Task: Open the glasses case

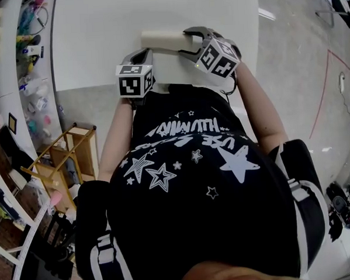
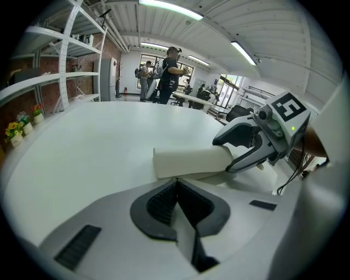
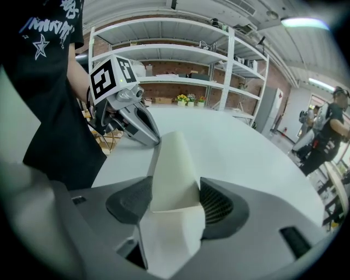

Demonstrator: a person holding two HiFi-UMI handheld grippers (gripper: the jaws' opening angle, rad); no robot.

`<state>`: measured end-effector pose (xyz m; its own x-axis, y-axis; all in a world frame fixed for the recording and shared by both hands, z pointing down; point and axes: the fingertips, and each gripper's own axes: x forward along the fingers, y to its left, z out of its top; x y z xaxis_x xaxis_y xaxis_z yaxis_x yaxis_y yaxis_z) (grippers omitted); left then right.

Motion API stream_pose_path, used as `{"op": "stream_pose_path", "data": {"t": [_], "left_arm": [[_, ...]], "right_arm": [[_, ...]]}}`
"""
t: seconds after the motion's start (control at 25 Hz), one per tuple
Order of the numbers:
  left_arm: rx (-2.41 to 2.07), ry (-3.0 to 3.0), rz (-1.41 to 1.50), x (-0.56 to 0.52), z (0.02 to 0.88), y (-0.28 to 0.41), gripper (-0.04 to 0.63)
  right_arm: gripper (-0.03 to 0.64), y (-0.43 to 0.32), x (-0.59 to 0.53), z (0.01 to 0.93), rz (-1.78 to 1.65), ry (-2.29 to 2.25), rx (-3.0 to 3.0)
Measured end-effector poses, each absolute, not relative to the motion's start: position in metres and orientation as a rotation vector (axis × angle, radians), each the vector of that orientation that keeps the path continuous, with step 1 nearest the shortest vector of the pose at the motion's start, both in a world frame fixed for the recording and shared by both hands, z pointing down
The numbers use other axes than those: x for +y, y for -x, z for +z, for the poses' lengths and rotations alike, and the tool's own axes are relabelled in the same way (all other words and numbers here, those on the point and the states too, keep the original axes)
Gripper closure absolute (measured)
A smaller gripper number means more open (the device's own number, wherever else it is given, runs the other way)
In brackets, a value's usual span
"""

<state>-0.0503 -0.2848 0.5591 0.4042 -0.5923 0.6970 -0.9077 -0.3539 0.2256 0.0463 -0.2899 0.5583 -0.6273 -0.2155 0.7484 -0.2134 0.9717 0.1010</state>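
A cream glasses case (image 1: 163, 40) lies closed on the white table (image 1: 99, 29), close to its near edge. My right gripper (image 1: 184, 42) holds the case's right end. In the right gripper view the case (image 3: 174, 164) fills the gap of that gripper (image 3: 176, 188), with both pads against its sides. My left gripper (image 1: 149, 51) sits at the case's left near corner. In the left gripper view its jaws (image 2: 176, 180) are shut, tips against the case's (image 2: 188, 162) near edge. Whether they pinch that edge is hidden.
The table's near edge runs just under both grippers, against the person's black shirt (image 1: 188, 165). A wooden stool (image 1: 64, 154) stands on the floor to the left. White shelving (image 2: 60, 65) lines the wall, and people (image 2: 167, 76) stand far behind the table.
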Motion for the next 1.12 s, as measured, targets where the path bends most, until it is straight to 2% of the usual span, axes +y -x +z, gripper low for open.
{"op": "stream_pose_path", "data": {"t": [1.12], "left_arm": [[-1.216, -2.073, 0.722, -0.278, 0.559, 0.045, 0.583]], "right_arm": [[0.338, -0.043, -0.291, 0.546, 0.254, -0.2, -2.36]]}}
